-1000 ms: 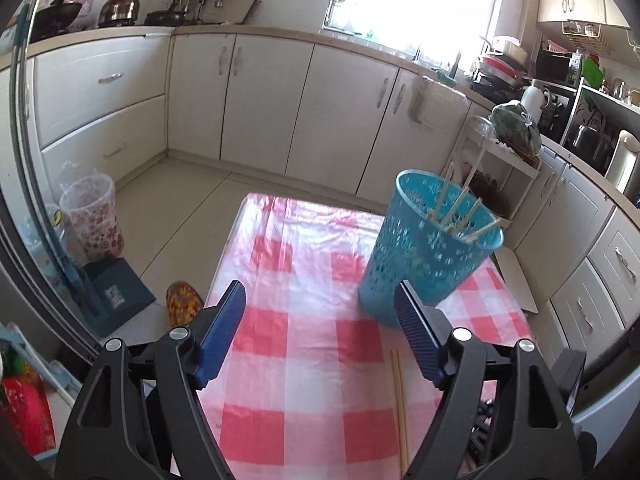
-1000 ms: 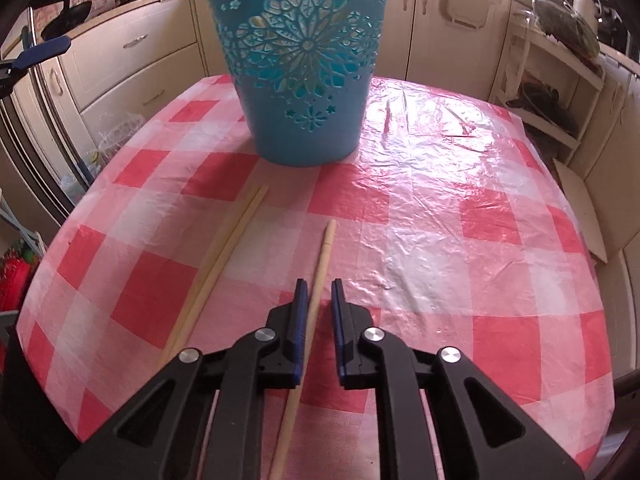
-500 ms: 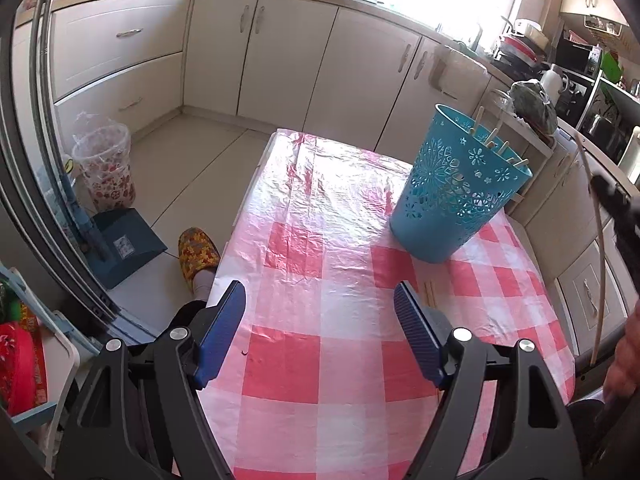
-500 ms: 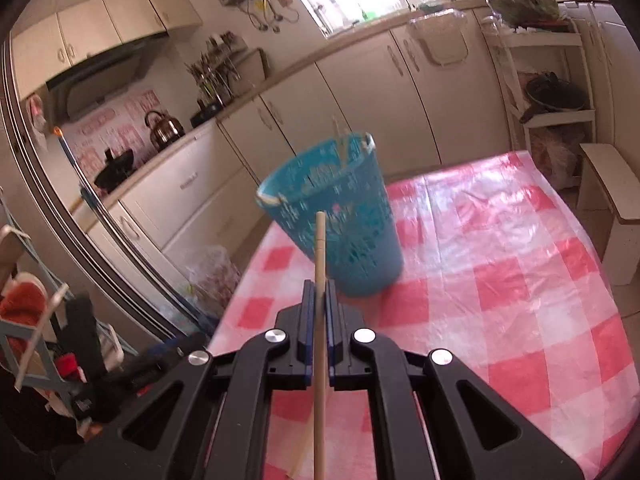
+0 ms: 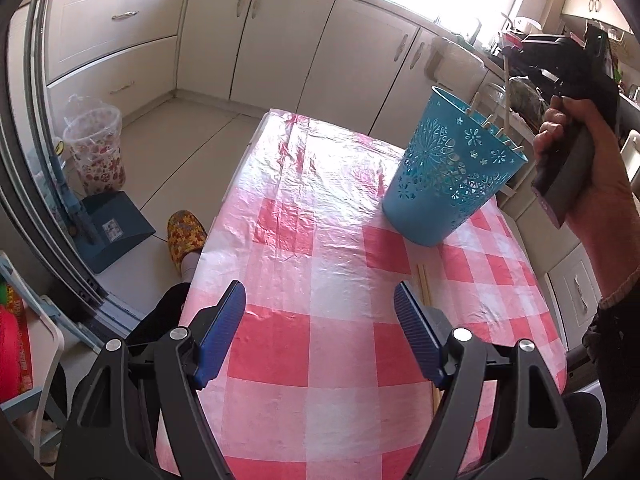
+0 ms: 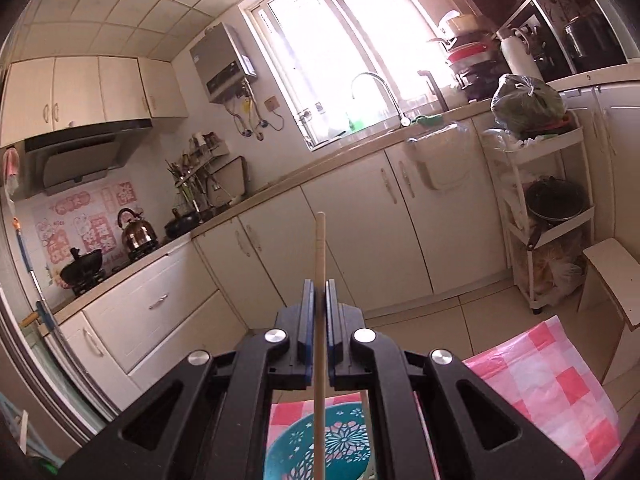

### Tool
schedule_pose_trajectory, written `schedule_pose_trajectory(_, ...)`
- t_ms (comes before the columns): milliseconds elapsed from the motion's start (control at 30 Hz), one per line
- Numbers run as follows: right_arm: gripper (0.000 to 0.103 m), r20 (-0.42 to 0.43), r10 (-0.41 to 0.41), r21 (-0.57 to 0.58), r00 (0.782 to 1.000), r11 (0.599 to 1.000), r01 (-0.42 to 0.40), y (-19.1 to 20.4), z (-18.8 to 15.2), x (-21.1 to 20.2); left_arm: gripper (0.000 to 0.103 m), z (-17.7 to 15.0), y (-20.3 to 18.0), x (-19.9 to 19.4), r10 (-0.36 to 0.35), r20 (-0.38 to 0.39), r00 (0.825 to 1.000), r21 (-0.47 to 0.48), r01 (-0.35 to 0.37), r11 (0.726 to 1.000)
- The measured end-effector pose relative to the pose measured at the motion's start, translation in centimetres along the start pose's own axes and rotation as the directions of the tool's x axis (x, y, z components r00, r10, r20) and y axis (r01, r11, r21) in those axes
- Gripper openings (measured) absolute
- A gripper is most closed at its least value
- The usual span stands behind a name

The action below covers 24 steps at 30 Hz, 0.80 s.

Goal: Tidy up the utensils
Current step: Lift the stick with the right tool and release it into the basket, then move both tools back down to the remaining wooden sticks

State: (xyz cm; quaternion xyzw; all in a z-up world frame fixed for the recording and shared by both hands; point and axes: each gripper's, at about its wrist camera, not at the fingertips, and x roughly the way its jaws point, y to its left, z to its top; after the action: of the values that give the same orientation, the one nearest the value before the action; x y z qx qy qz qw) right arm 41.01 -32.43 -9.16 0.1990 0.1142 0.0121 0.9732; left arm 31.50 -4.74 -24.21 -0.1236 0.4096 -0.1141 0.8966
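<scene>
Slim pale wooden chopstick (image 6: pixel 319 264)

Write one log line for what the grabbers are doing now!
right gripper: shut on chopstick, above blue basket | left gripper: open, empty

right gripper (image 6: pixel 319 292) — clamped on chopstick (image 6: pixel 319 264) | blue basket (image 6: pixel 344 440) below — on checked tablecloth (image 6: pixel 552 392)

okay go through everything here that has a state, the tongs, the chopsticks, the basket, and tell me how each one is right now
Left tongs: open, empty, above the tablecloth.
Right tongs: shut on a chopstick.
Held chopstick: clamped, lower end hanging over the basket.
Blue basket: upright on the table, several chopsticks already inside.
Chopstick pair on the table: lying flat beside the basket, not yet picked up.
</scene>
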Motion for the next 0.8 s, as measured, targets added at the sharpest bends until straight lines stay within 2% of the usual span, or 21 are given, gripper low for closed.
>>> schedule_pose_trajectory(133,0.006,-0.053,-0.045,-0.057,0.998,0.997,0.042,-0.1,-1.6,0.8,0.073,0.0,0.2,0.3,-0.008,-0.009,1.0,-0.018,0.008,1.0)
schedule_pose_trajectory(400,0.007,-0.131,-0.042,-0.122,0.99,0.992,0.025,0.2,-3.8,-0.1,0.073,0.0,-0.2,-0.3,-0.01,0.002,1.0,-0.008,0.01,1.0)
schedule_pose_trajectory(433,0.007,-0.131,-0.035,-0.13,0.991,0.991,0.018,0.3,-3.8,-0.7,0.073,0.0,-0.3,-0.5,-0.01,0.003,1.0,-0.006,0.01,1.0)
schedule_pose_trajectory(500,0.016,-0.124,-0.022,-0.136,0.992,0.991,0.005,0.3,-3.8,-1.9,0.073,0.0,-0.5,-0.7,-0.011,0.005,1.0,-0.003,0.011,1.0)
schedule_pose_trajectory(567,0.02,-0.11,-0.011,-0.132,0.994,0.991,-0.004,0.0,-3.7,-3.8,0.074,-0.2,-0.7,-1.1,-0.011,0.008,1.0,0.004,0.011,1.0)
schedule_pose_trajectory(800,0.03,-0.055,0.015,-0.123,0.998,0.992,-0.022,-1.3,-3.9,-11.3,0.076,-0.6,-1.3,-2.3,-0.008,0.022,1.0,0.025,0.007,1.0)
